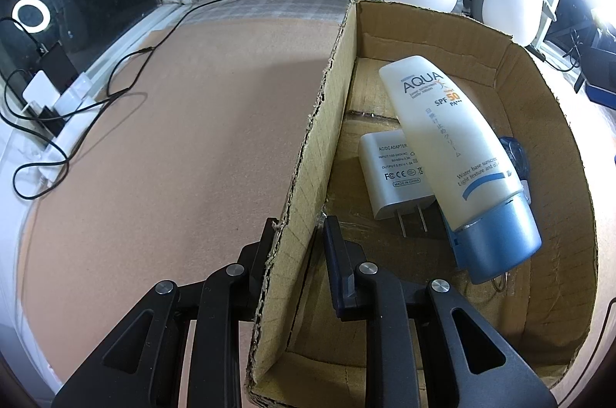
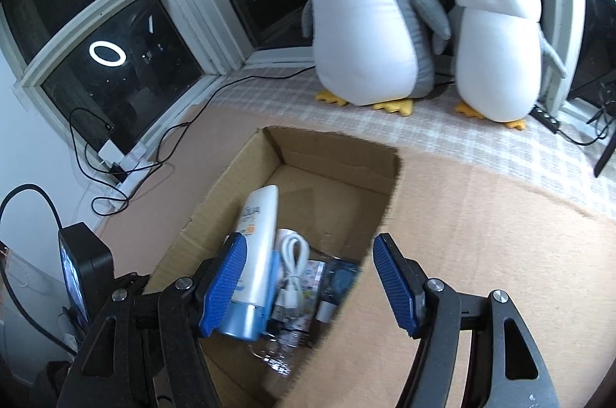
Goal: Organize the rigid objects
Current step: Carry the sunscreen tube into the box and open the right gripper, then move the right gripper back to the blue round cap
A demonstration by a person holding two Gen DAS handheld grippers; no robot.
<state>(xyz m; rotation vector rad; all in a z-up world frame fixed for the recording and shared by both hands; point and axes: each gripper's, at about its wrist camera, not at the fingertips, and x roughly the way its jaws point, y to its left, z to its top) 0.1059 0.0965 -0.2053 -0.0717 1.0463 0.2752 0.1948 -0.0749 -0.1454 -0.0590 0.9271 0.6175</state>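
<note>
Left gripper [image 1: 298, 233] clamped on cardboard box [image 1: 308, 154] wall. Right gripper [image 2: 308, 277] jaws apart above box; sunscreen tube [image 2: 256, 246] just inside left finger, long axis running ahead along fingers.

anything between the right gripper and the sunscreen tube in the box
Nothing visible does. The right gripper hangs open above the cardboard box, and the sunscreen tube lies on top of the other items, right beside its left finger. The left gripper straddles the box's left wall, away from the tube.
</note>
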